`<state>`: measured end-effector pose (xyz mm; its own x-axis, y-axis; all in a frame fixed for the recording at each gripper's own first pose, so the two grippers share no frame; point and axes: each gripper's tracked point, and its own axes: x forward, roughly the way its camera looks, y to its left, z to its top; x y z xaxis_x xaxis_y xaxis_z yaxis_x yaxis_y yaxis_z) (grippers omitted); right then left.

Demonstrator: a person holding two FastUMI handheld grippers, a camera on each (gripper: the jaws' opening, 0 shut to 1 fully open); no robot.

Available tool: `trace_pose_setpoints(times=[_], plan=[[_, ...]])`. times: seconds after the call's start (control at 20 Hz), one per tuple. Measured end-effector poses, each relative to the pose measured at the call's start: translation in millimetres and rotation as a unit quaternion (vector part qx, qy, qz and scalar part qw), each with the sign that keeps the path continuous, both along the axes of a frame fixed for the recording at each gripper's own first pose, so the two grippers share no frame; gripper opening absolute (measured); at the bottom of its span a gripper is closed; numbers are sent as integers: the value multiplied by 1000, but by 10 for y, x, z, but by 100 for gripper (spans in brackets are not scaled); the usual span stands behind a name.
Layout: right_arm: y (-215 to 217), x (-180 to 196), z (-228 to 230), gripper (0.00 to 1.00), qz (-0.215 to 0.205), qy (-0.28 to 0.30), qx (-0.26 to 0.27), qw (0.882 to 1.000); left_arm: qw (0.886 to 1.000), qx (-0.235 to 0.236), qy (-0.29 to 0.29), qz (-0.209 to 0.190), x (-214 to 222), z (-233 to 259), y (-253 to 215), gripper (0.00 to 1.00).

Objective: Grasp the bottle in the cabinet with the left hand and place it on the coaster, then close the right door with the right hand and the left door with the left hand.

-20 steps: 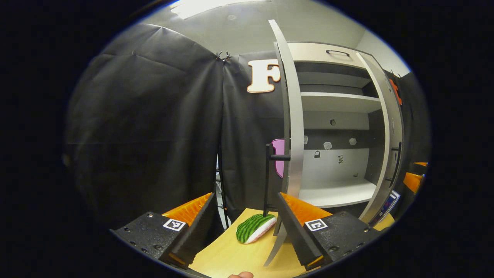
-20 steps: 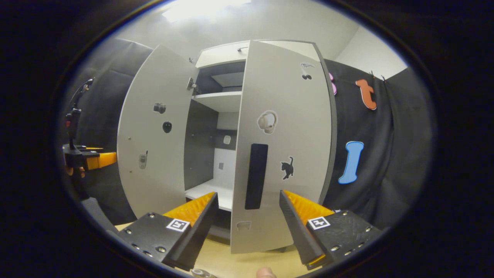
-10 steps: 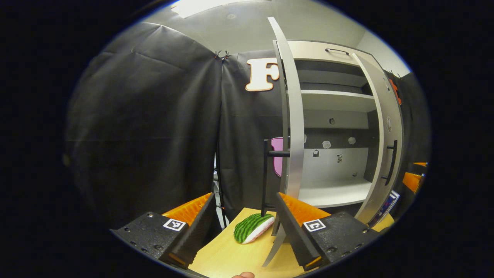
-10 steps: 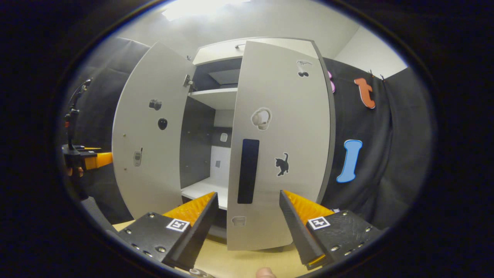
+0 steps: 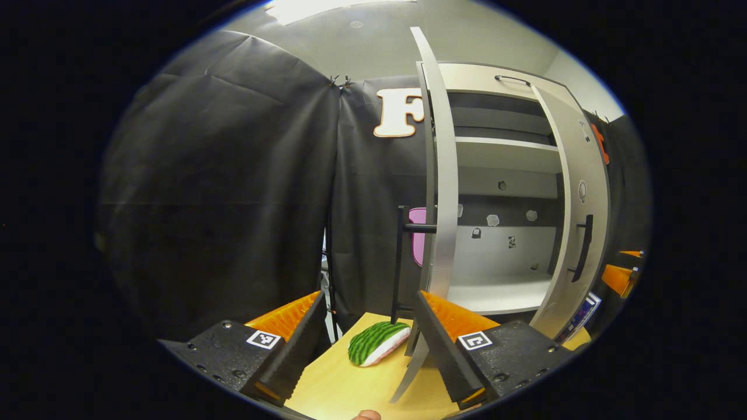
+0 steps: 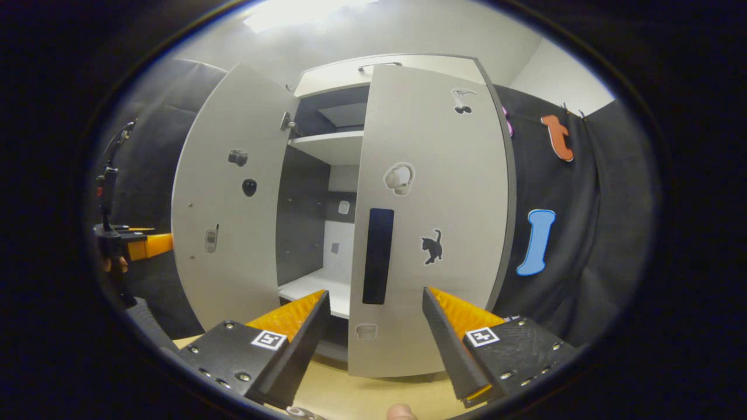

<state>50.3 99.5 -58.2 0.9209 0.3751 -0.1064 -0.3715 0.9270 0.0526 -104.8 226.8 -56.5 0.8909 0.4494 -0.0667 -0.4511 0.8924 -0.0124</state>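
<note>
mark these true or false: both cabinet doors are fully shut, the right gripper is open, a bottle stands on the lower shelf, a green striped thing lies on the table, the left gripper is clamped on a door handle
1. Both cabinet doors are fully shut. False: the left door and the right door both stand ajar.
2. The right gripper is open. True.
3. A bottle stands on the lower shelf. False: what shows of that shelf is bare.
4. A green striped thing lies on the table. True.
5. The left gripper is clamped on a door handle. False: it is open, holding nothing.
</note>
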Motion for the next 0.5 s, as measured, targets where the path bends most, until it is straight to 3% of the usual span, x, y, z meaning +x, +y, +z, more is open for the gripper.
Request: trace_pose_setpoints(times=[0.1,0.5], plan=[[8,13,-19,96,3,2,1,1000,1000,-1,-1,-2,6,-3,-1,89],[-33,-55,-43,96,3,3,-1,1000,1000,-3,-2,-26,18,-1,-57,94]])
